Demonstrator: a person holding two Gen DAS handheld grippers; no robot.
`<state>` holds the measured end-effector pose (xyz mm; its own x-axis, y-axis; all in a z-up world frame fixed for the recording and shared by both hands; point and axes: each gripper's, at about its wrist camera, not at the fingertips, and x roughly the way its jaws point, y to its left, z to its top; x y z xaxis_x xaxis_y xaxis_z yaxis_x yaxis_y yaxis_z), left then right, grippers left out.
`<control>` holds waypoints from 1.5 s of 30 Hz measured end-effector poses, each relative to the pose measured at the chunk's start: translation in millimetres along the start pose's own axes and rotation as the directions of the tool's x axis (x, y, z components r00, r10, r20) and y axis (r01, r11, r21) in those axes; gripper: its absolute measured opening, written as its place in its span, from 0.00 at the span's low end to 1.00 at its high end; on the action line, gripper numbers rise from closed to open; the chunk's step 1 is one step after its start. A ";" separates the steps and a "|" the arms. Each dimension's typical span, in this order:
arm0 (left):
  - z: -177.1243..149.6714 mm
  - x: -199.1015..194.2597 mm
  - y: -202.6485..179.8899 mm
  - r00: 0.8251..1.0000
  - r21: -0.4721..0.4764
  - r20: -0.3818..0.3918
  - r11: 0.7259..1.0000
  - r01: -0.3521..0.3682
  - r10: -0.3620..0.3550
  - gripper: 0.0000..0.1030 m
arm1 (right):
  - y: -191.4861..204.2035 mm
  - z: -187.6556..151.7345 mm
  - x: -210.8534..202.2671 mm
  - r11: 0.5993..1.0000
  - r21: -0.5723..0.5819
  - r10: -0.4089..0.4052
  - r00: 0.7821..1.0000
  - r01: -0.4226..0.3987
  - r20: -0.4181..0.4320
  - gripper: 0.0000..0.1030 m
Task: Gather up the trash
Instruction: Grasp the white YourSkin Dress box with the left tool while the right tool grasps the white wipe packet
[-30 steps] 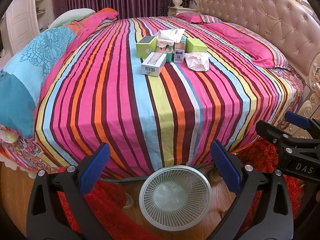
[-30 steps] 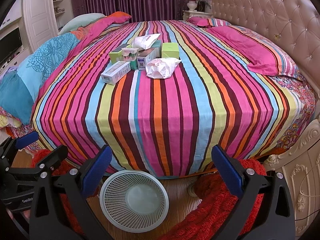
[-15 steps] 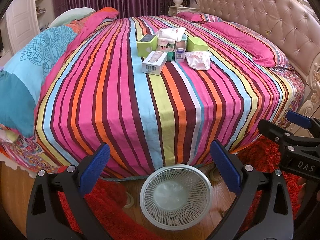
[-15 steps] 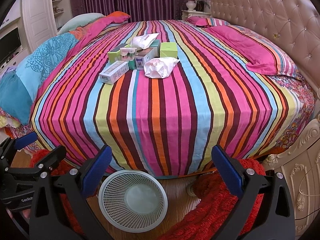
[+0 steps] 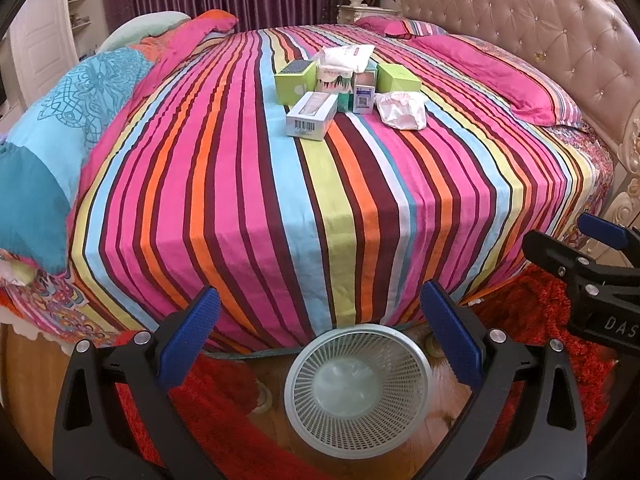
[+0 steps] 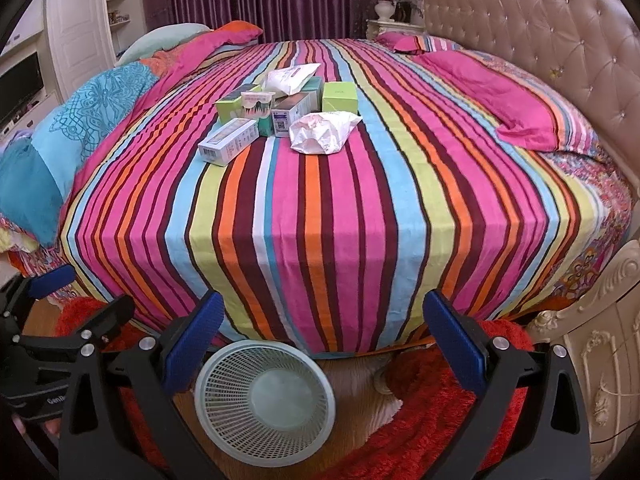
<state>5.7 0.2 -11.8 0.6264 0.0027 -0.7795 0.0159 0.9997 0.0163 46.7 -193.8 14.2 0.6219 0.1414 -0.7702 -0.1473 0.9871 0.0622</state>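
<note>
Both the left gripper (image 5: 320, 330) and right gripper (image 6: 324, 330), jaws spread and empty, hover above the mesh wastebasket (image 5: 358, 390), while the crumpled wrapper (image 6: 322, 132) lies at twelve o'clock, mid-bed, nearer the right.

boxes (image 5: 311, 115) on bed (image 5: 280, 200), basket (image 5: 358, 390) below

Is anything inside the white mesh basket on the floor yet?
No trash shows inside the white mesh basket; its pale solid bottom is bare in both views. The boxes and crumpled wrapper lie on the bed.
</note>
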 end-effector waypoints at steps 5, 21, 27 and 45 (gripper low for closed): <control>0.1 11.5 5.6 1.000 -0.009 -0.030 1.000 -0.003 0.002 0.94 | -2.1 1.6 10.0 1.000 0.021 0.021 0.999 -0.020 -0.037 0.93; 24.2 51.8 14.0 0.997 -0.016 -0.074 1.000 -0.003 0.002 0.94 | -9.7 14.4 47.6 0.999 0.029 0.044 0.992 -0.041 -0.122 0.93; 46.9 69.8 18.8 0.998 -0.022 -0.066 1.000 -0.007 0.005 0.94 | -8.8 28.5 61.7 0.999 0.016 0.041 0.991 -0.039 -0.127 0.93; 148.8 140.7 27.1 1.000 0.010 -0.018 1.000 0.021 -0.021 0.94 | -12.6 124.0 129.4 0.997 0.017 0.075 0.995 -0.074 -0.061 0.92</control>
<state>210.3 24.3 -27.8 0.6121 -0.0178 -0.7905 0.0365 0.9993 0.0058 224.4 -178.7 -7.5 0.5609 0.2097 -0.8009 -0.1795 0.9752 0.1296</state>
